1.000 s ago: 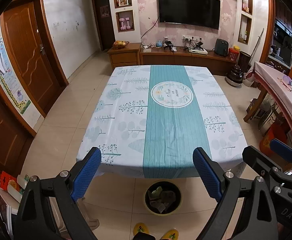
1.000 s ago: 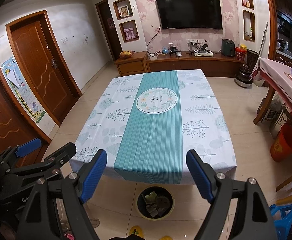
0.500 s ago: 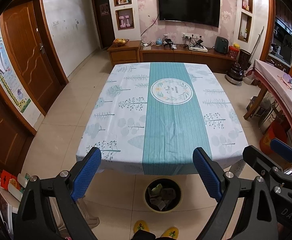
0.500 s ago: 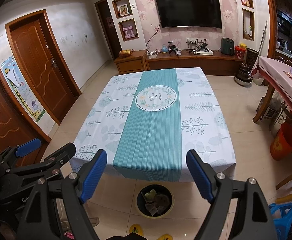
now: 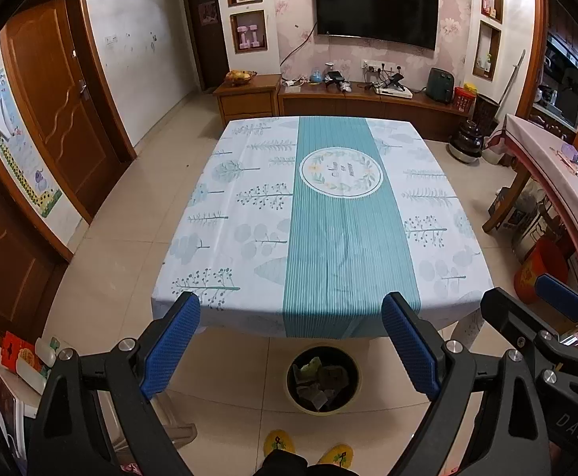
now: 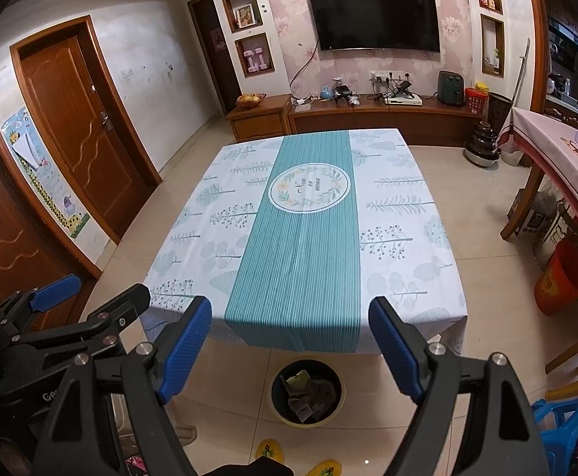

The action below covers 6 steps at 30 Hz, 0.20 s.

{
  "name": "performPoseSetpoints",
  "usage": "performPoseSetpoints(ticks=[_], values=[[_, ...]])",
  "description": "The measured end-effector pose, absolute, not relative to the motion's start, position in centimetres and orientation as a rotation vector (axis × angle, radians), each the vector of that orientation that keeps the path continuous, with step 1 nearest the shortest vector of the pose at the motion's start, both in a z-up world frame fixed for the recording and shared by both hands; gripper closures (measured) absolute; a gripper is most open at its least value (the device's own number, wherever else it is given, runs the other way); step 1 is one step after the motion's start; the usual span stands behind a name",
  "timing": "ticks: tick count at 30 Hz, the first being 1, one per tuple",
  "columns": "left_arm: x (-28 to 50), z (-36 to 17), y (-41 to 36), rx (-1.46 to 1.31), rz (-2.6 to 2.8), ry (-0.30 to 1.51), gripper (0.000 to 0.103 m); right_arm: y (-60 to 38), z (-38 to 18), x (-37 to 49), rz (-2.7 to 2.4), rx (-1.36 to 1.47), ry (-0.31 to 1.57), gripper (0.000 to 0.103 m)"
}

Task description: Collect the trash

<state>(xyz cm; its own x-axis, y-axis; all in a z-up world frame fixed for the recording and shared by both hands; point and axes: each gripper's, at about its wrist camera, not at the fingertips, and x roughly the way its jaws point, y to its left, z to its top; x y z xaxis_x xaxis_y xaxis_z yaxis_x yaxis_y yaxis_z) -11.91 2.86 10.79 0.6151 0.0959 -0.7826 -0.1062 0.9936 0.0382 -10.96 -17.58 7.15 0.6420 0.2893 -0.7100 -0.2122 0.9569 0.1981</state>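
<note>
A round dark trash bin [image 5: 323, 380] [image 6: 307, 392] with a yellowish rim stands on the tiled floor just in front of the table, holding crumpled wrappers and paper. The table [image 5: 225, 238] [image 6: 408, 246] wears a white cloth with tree prints and a teal striped runner. My left gripper [image 5: 291, 339] hovers open above the table's near edge and the bin, nothing between its blue pads. My right gripper [image 6: 291, 343] is open too, side by side with the left, and empty. Each gripper shows at the edge of the other's view.
A person's yellow slippers [image 5: 309, 450] stand on the floor below the bin. A second table with a pink cloth [image 5: 550, 174] and an orange bucket [image 6: 562, 277] are at the right, a blue stool [image 6: 566, 424] at the lower right, wooden doors [image 5: 63, 111] at the left, a TV cabinet [image 5: 368, 99] behind.
Both views have pulled back slightly from the table, so the bin and the slippers show a little more. Both grippers stay open and empty.
</note>
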Motion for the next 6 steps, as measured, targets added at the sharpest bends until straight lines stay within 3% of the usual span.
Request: performPoseSetpoints(ticks=[6], values=[[-12.05,10.57,2.69,-0.012,0.114,0.905,0.011,-17.78,6.88,-11.33,0.286,0.098,0.83,0.021]])
